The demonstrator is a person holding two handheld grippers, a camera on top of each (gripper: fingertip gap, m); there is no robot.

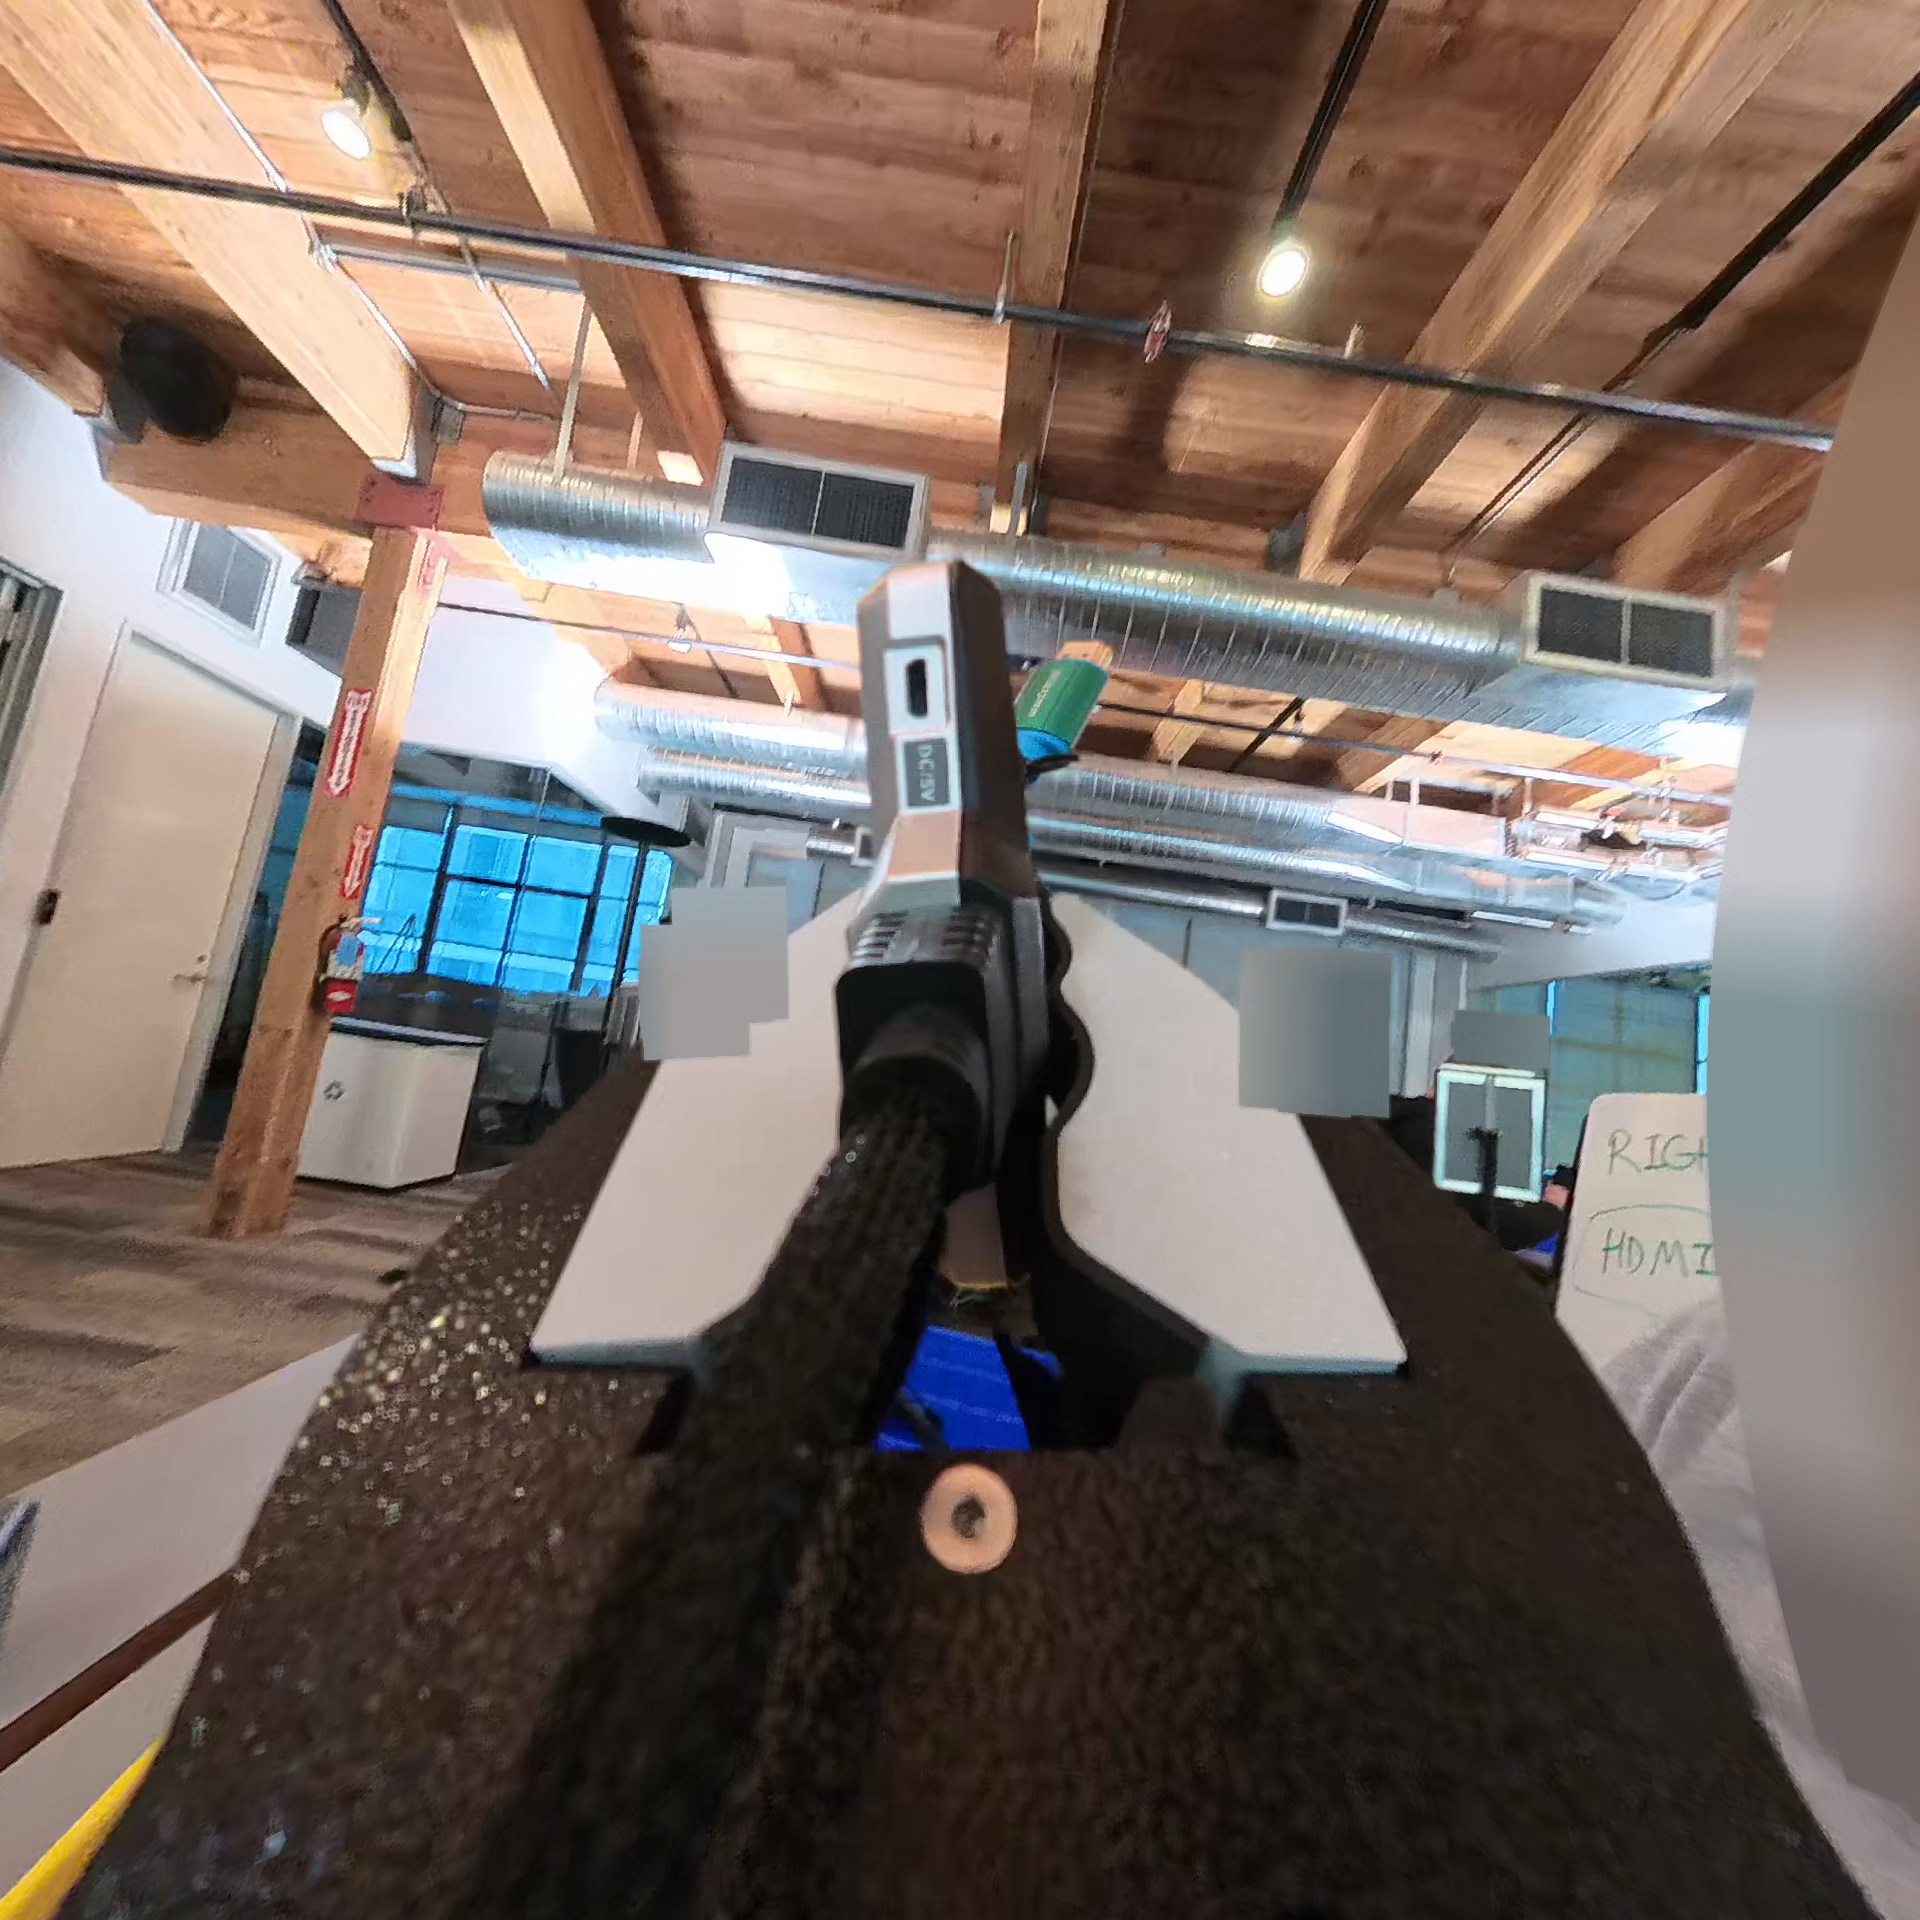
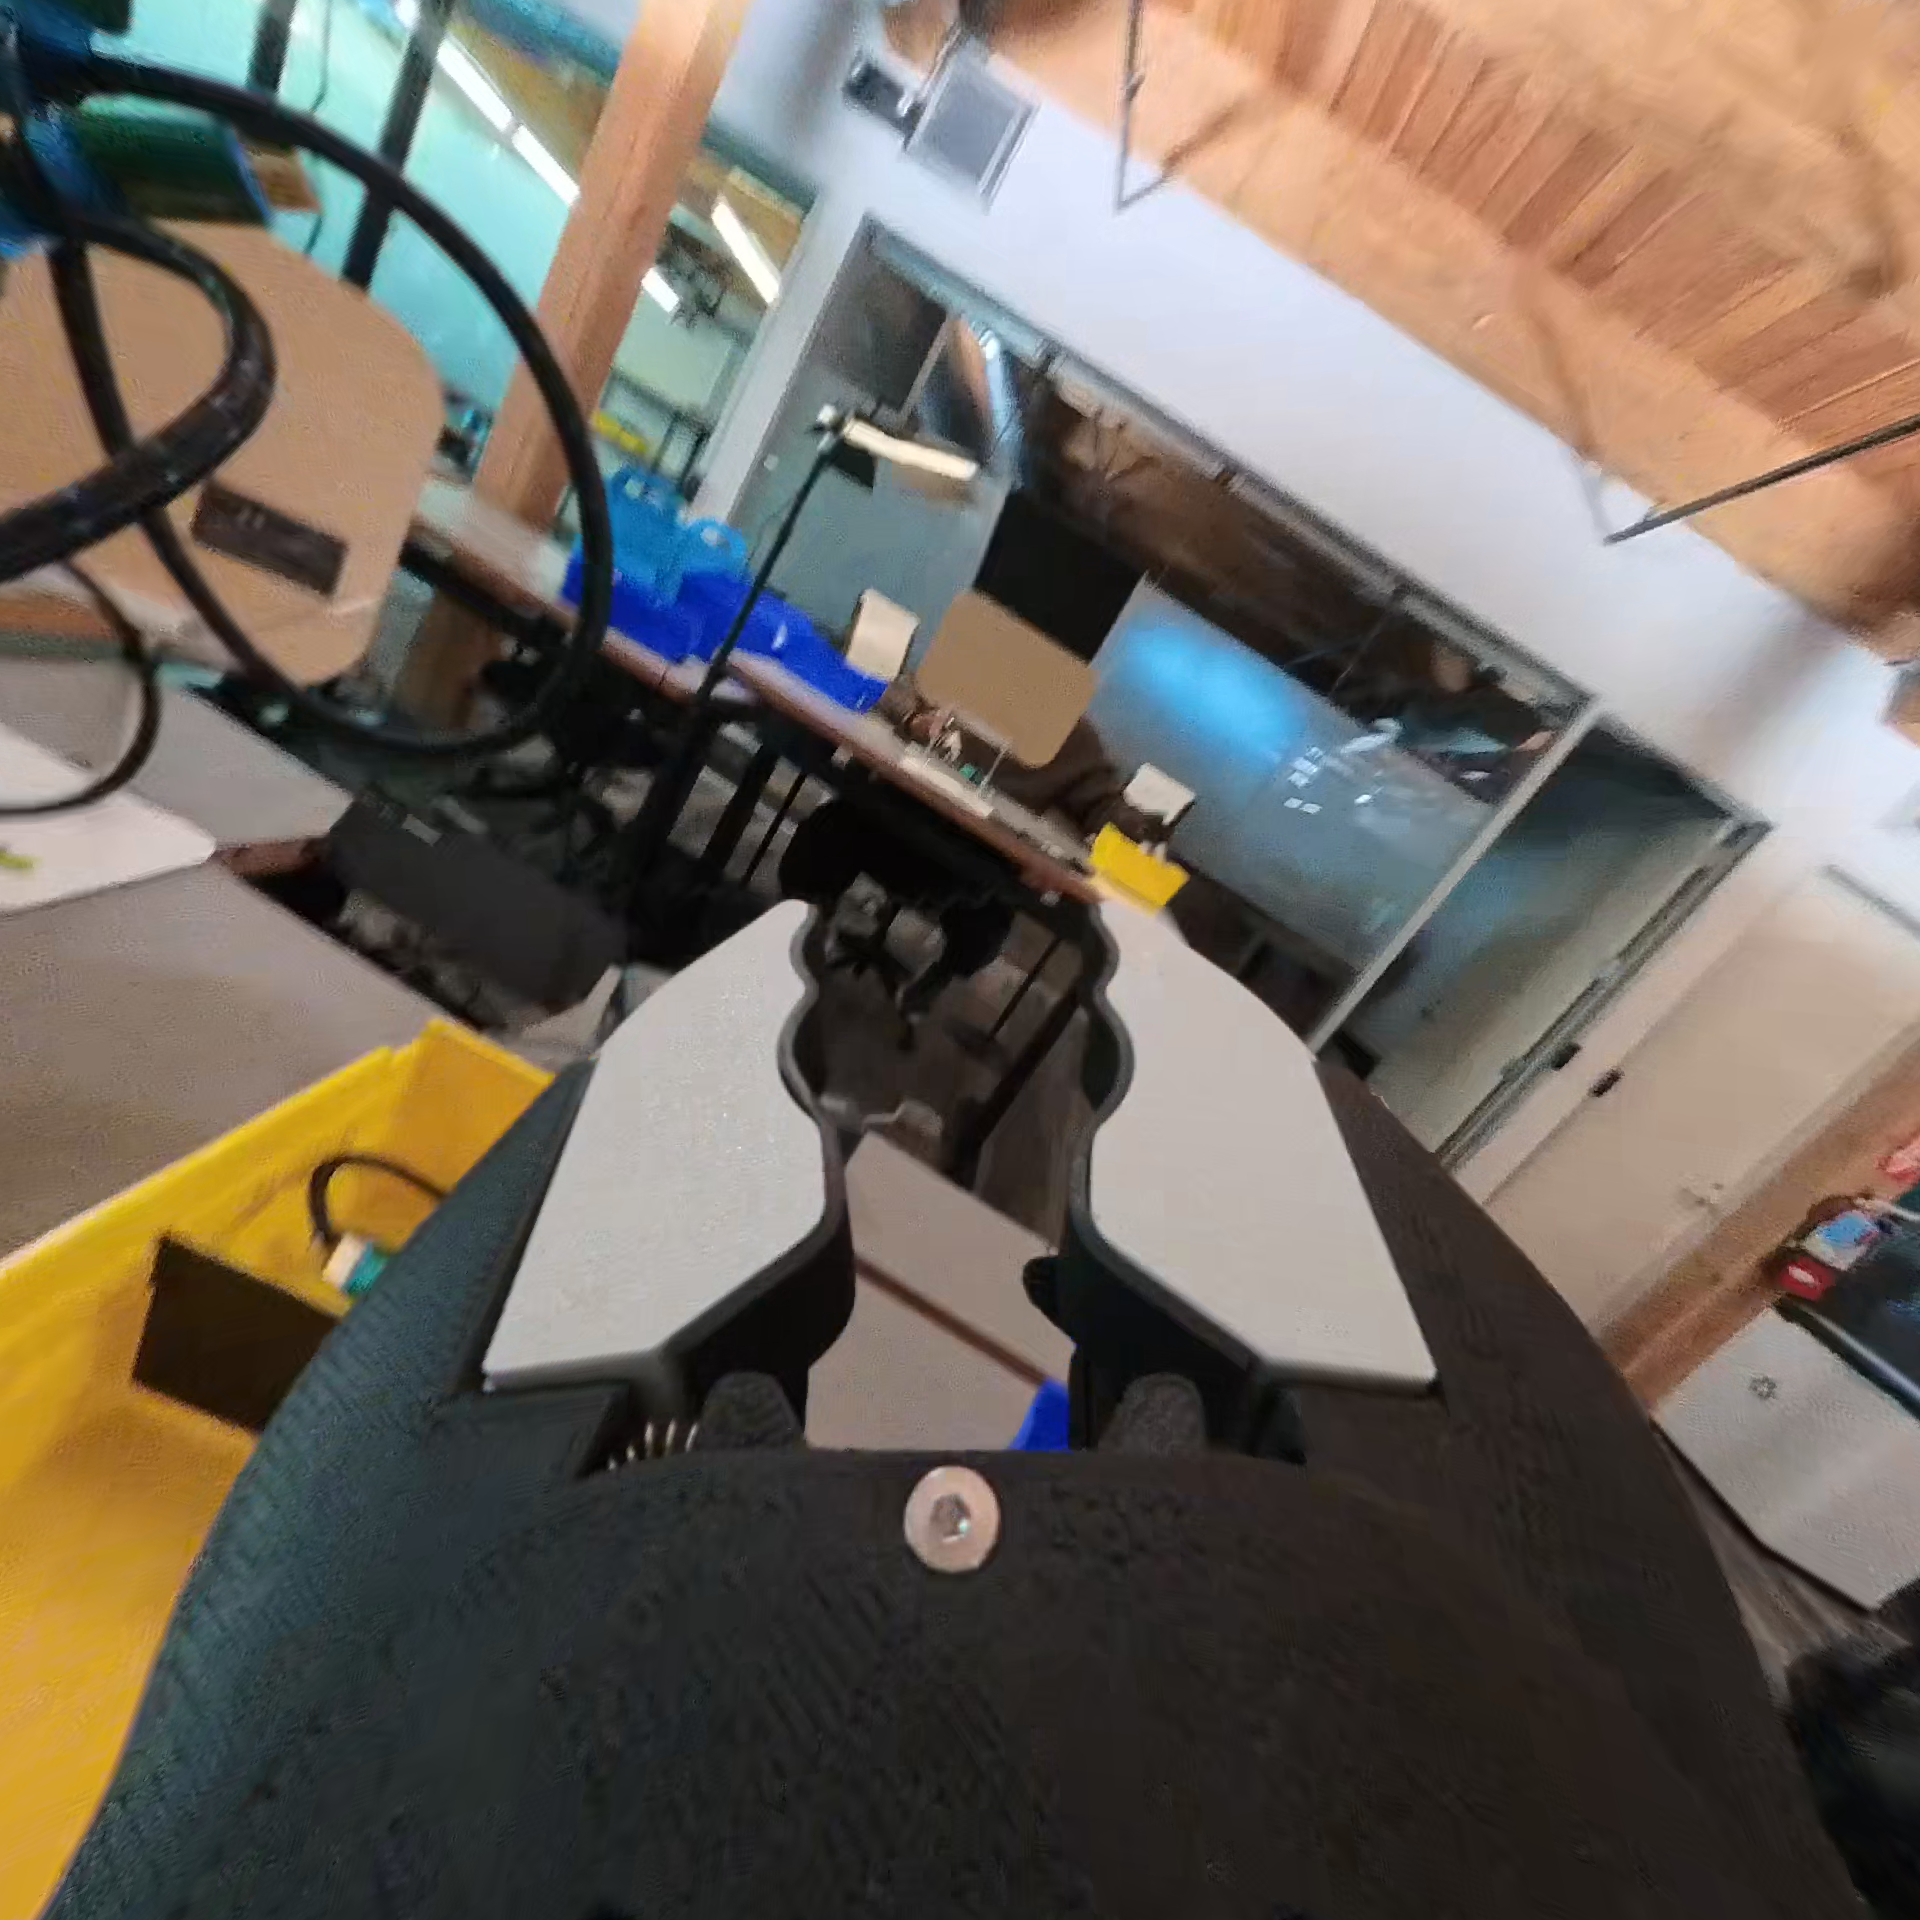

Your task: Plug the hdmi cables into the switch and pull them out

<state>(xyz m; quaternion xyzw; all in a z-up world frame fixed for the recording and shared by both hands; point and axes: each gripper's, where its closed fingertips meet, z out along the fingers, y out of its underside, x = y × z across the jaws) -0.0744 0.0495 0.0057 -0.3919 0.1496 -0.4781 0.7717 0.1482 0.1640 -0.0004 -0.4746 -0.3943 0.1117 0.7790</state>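
left wrist view: the left gripper (image 1: 951, 935) points upward toward a wooden beam ceiling (image 1: 831, 343) with silver ducts (image 1: 1195, 613). its fingers are clamped on a grey adapter box (image 1: 920, 748) with a thick black braided cable (image 1: 883, 1174) plugged into its near end. the cable runs back between the grey finger plates toward the camera. the right pad presses against the plug; the left pad is hidden behind box and cable. a small green and blue part (image 1: 1055, 707) shows just beyond the box, touching or close behind it; which cannot be told. a whiteboard (image 1: 1642, 1216) stands at the right edge.

right wrist view: the right gripper (image 2: 951, 997) is tilted and the picture is blurred. its fingers stand well apart with nothing between them; only a far table (image 2: 935, 748) and floor show through the gap. a yellow bin (image 2: 156, 1351) lies just beside it at lower left, with a small cable end inside. black cable loops (image 2: 436, 468) hang at upper left, near a blue and green item.

status: one assembly held aloft, the other gripper free. no further stage can be judged.
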